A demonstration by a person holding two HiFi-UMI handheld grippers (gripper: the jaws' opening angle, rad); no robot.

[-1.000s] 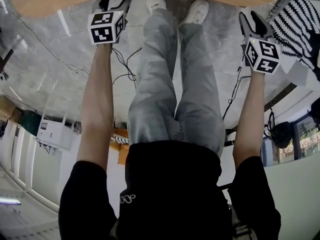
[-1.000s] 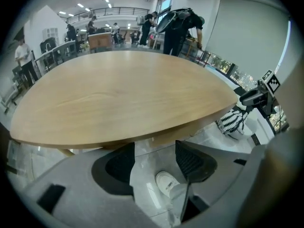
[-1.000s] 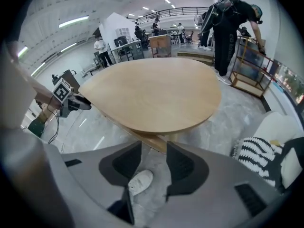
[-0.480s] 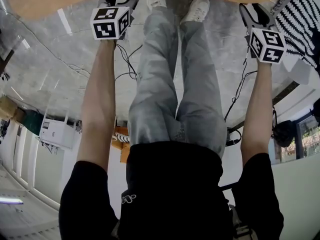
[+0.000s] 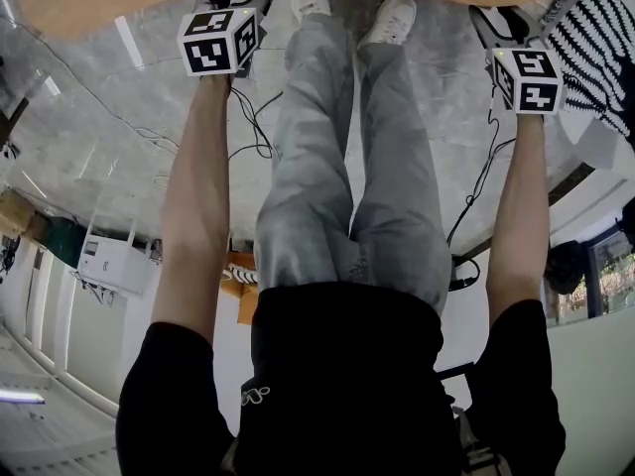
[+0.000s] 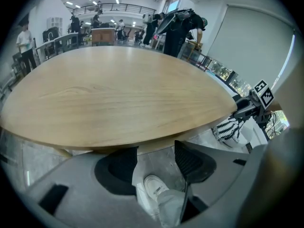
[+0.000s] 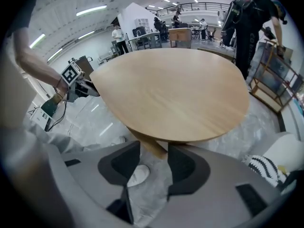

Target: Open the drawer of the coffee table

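In the head view, the person stands right at the light wooden coffee table (image 5: 89,3) with the rounded top. Its edge runs along the top of the picture. The left gripper (image 5: 230,0) and the right gripper (image 5: 496,26) both point down near that edge. Between them are the person's grey trousers (image 5: 347,167) and white shoes (image 5: 397,18). A black-and-white striped thing (image 5: 595,38) lies on the grey stone floor (image 5: 99,117) beside the right gripper.

In the left gripper view, the dark fingers (image 6: 190,163) are spread apart and hold nothing. Only a shoe and the floor show in the gap. The table top is close above them.

In the right gripper view, the dark fingers (image 7: 187,167) are opening, and nothing is between them. A wooden table leg (image 7: 148,146) shows past the gap.

No view shows the drawer. I think it sits under the table top, out of sight.

The job looks like it is just starting, and both grippers are getting ready. Next, a gripper needs to go lower and find the drawer's front or handle. Then it must close on it and pull straight back toward the person.
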